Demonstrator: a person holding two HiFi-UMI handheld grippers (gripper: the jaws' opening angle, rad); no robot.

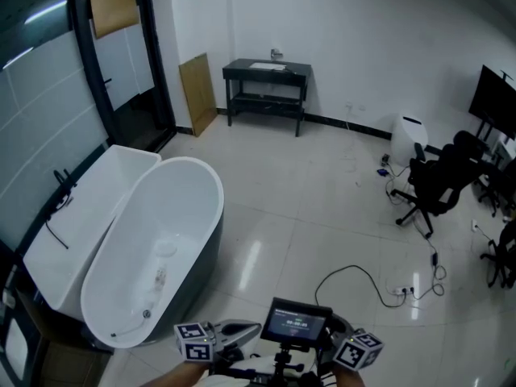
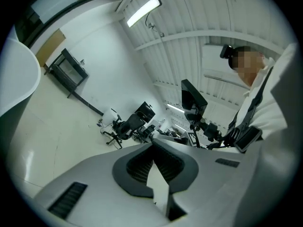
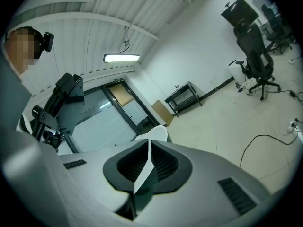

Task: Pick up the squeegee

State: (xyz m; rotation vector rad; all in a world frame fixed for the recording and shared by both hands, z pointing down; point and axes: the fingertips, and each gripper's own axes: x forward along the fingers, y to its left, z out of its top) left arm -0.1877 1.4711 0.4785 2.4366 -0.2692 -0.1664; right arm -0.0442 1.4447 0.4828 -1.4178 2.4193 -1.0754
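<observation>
Looking left, you find no sure squeegee; a pale thing [image 1: 159,278] in the tub [image 1: 206,176] may be it. Your left gripper [image 2: 152,145] and right gripper [image 3: 149,143] have jaws together, empty. Expect it light, stiff, slick: clamp the handle's middle.

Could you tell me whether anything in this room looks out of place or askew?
A black cable trails loose in a loop across the floor to a power strip, a possible trip hazard. A brown board leans against the wall beside the black table. Nothing looks spilled or broken.
</observation>
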